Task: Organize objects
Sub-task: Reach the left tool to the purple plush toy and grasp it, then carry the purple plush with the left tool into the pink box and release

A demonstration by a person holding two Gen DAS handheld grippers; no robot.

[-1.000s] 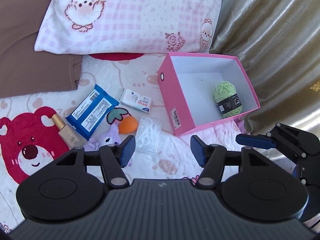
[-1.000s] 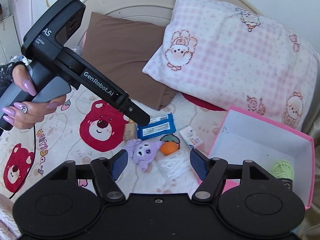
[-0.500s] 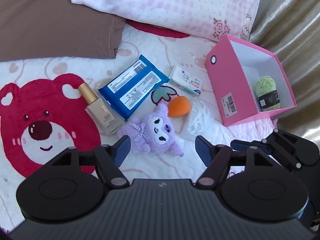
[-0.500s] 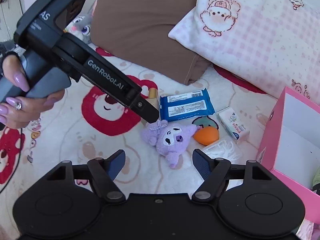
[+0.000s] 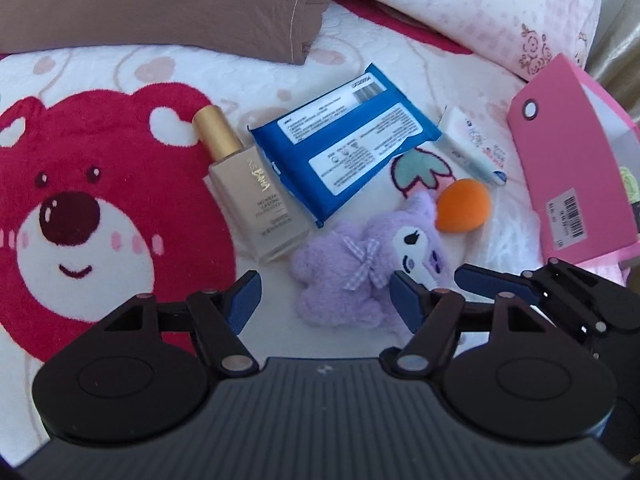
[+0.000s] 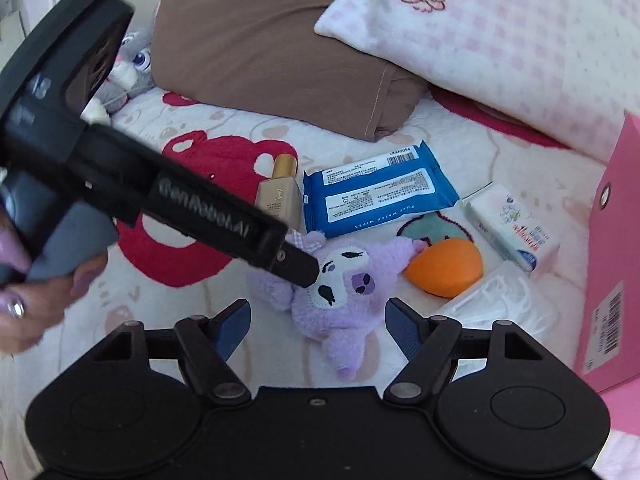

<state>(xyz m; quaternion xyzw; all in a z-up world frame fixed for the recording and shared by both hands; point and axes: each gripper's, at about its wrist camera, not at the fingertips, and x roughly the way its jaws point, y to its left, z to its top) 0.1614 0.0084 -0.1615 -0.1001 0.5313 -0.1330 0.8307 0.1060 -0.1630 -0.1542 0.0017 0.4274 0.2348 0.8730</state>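
Note:
A purple plush toy [image 5: 360, 272] lies on the bed blanket, also in the right wrist view [image 6: 352, 280]. My left gripper [image 5: 324, 300] is open and hovers just over it, its fingers on either side. My right gripper [image 6: 318, 322] is open too, close above the same plush from the other side. Around the plush lie a foundation bottle [image 5: 252, 192], a blue wipes pack [image 5: 344, 148], an orange sponge [image 5: 462, 206], a small white tissue pack [image 5: 476, 148] and a clear bag of white picks [image 6: 496, 300]. The pink box [image 5: 560, 168] stands at the right.
A brown pillow [image 5: 160, 4] and a pink checked pillow [image 5: 460, 0] lie behind the objects. A grey plush [image 6: 128, 68] sits at the far left by the brown pillow. The blanket [image 5: 80, 184] has red bear prints. The left gripper's body [image 6: 180, 200] crosses the right wrist view.
Both grippers have moved down and closer to the purple plush, which now sits between each pair of fingers. The pink box has slid toward the right edge of both views. Both stay open.

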